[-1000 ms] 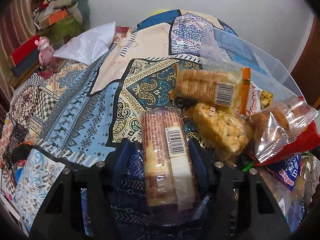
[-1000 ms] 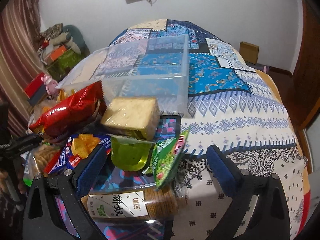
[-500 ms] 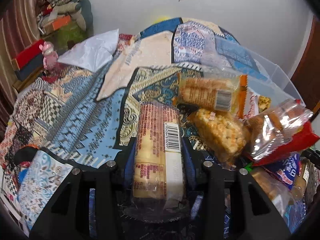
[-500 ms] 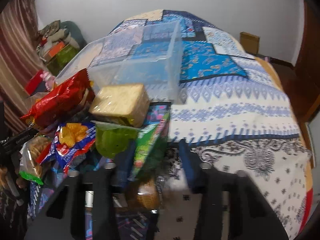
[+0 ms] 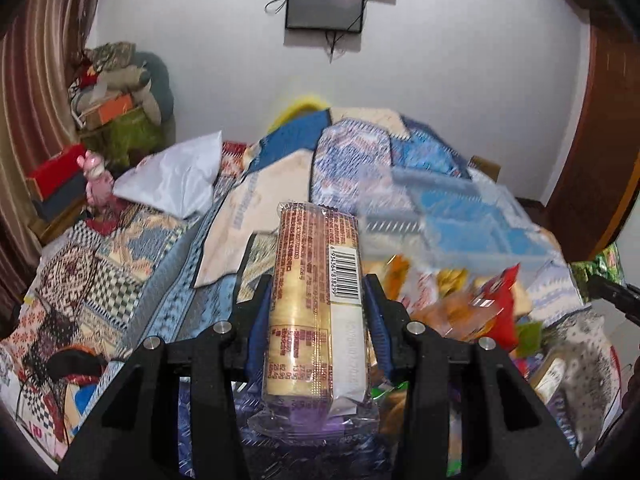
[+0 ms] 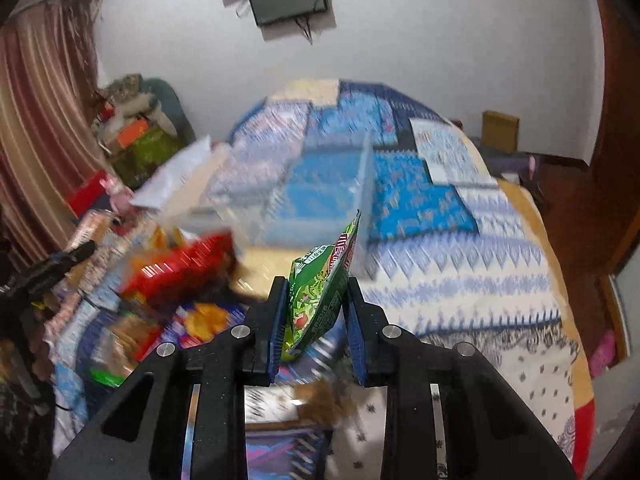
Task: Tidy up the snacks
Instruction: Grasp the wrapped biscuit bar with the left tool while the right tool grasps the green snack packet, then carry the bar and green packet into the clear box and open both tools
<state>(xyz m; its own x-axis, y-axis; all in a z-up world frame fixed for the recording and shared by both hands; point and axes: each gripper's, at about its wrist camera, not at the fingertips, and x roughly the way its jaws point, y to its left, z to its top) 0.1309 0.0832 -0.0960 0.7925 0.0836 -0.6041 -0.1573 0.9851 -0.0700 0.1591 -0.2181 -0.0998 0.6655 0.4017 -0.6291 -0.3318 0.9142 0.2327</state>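
Note:
My left gripper (image 5: 316,296) is shut on a long biscuit roll (image 5: 316,300) with a barcode, held lifted above the bed. My right gripper (image 6: 316,300) is shut on a green snack packet (image 6: 320,292), also lifted. A clear plastic bin (image 5: 460,220) stands on the patterned bedspread beyond the snack pile; it also shows in the right wrist view (image 6: 320,184), blurred. A pile of snacks with a red bag (image 6: 180,268) lies left of the right gripper, and right of the left gripper (image 5: 480,304).
A white pillow (image 5: 176,180) lies at the far left of the bed. Boxes and bundled clothes (image 5: 116,112) stack by the left wall with a striped curtain. A wooden door (image 5: 592,140) is at right. A monitor (image 5: 326,4) hangs on the wall.
Both grippers closed on their packets and lifted them off the pile. The views tilted up toward the wall, and the bin and snack pile dropped lower and blurred.

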